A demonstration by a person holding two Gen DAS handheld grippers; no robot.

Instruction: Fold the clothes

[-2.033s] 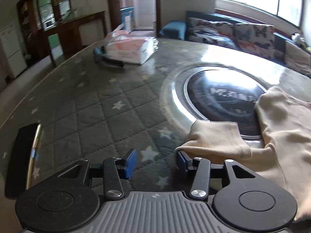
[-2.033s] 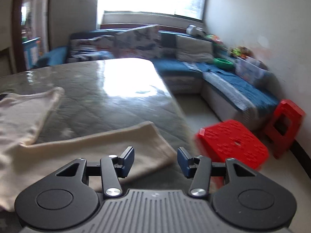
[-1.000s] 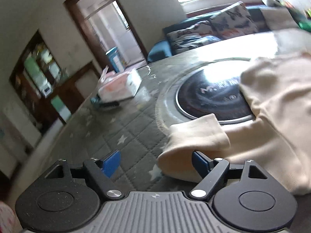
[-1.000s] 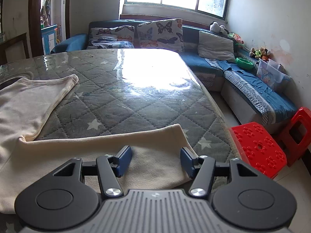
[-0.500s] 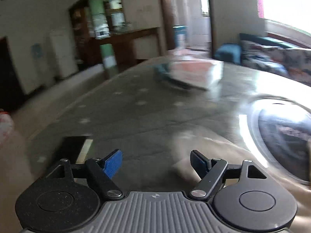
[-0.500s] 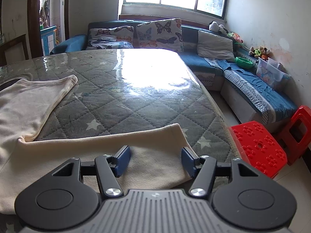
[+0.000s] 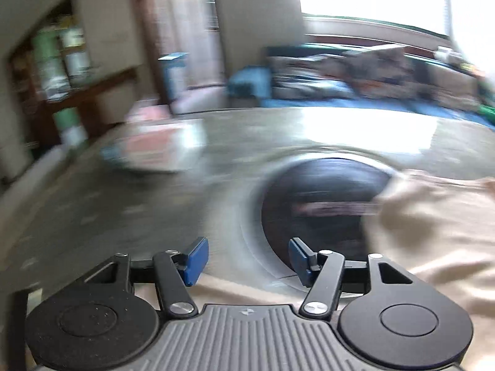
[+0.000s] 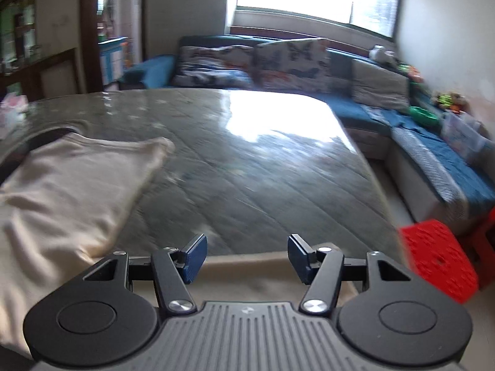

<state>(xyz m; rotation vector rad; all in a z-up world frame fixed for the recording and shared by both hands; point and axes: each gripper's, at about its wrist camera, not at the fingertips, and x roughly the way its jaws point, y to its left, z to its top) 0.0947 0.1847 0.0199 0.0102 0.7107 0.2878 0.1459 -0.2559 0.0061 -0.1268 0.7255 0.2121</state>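
Both tongs stand apart: the left tongs (image 7: 247, 261) and right tongs (image 8: 247, 258) hover over the near edge of the cream garment (image 8: 71, 179). It lies spread across the quilted bench (image 8: 263, 167), partly overlapping the dark round hob (image 7: 321, 204) beyond

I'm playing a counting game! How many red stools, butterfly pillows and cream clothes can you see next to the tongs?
Red stools: 2, one beside the table and one cut off at the picture's edge.
Butterfly pillows: 2, one and another on the sofa.
Cream clothes: 1, the garment.
Total: 5
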